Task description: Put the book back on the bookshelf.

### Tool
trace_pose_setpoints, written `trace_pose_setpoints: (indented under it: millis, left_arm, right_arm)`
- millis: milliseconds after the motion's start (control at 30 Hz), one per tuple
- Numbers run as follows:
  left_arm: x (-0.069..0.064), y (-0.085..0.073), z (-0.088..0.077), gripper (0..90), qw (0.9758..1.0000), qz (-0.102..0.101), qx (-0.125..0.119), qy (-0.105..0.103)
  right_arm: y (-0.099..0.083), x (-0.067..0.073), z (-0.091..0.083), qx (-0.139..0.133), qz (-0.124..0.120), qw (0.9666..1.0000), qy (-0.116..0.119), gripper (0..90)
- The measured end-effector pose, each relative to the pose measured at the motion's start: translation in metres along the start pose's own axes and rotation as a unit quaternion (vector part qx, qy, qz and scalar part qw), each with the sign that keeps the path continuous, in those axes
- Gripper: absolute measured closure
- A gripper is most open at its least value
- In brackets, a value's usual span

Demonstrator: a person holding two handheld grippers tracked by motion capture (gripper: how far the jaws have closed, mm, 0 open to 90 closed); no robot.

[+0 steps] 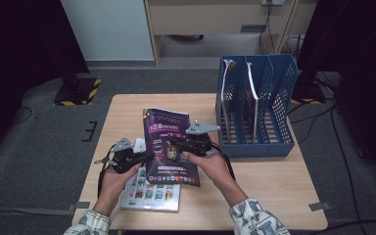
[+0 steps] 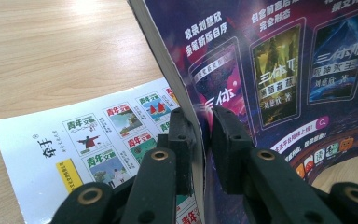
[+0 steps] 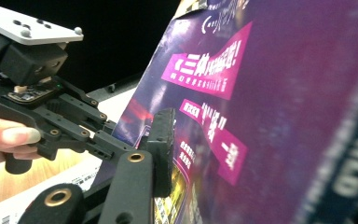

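Note:
A purple magazine [image 1: 169, 147] is held tilted above the wooden table [image 1: 264, 191]. My left gripper [image 1: 147, 157] is shut on its left edge; in the left gripper view the pads [image 2: 182, 135] pinch that edge [image 2: 198, 140] from both sides. My right gripper [image 1: 177, 144] straddles the magazine's right side. In the right gripper view the near pad [image 3: 163, 140] stands in front of the cover [image 3: 270, 116], seemingly just off it, and the far jaw is hidden behind the pages. A white magazine [image 1: 152, 193] lies flat under the purple one.
A blue slotted file rack [image 1: 254, 105] stands at the table's right rear, with thin books [image 1: 251, 98] upright in its left slots. Bare tabletop lies in front of the rack. Dark floor and cables surround the table.

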State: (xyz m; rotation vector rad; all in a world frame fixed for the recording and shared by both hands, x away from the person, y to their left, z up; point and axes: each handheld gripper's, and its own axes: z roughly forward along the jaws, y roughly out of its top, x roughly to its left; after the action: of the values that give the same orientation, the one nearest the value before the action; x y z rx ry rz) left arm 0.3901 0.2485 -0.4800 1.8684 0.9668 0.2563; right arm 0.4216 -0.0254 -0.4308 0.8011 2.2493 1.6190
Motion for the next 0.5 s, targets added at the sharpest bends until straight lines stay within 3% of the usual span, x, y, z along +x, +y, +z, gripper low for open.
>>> trace_pose_setpoints:
  millis: [167,233,300,500]
  left_arm:
    - [-0.0003,0.0016,0.0014,77.9,1.0000,-0.003,0.000,0.000]
    - [-0.0004,0.0030,0.0019,77.9,1.0000,0.000,-0.003,0.006]
    - [0.0017,0.0035,0.0009,77.9,0.9999,-0.001,-0.006,0.009]
    - [0.0087,0.0094,-0.0009,78.6,0.9996,-0.004,-0.017,0.020]
  right_arm:
    - [-0.0009,-0.0037,-0.0019,-0.003,0.010,0.9999,-0.009,80.6]
    - [-0.0013,-0.0042,-0.0021,-0.007,0.006,0.9996,-0.025,81.1]
    - [-0.0017,-0.0040,0.0002,-0.018,0.003,0.9995,-0.025,81.7]
    - [0.0067,-0.0013,0.0033,-0.030,-0.019,0.9993,-0.009,81.2]
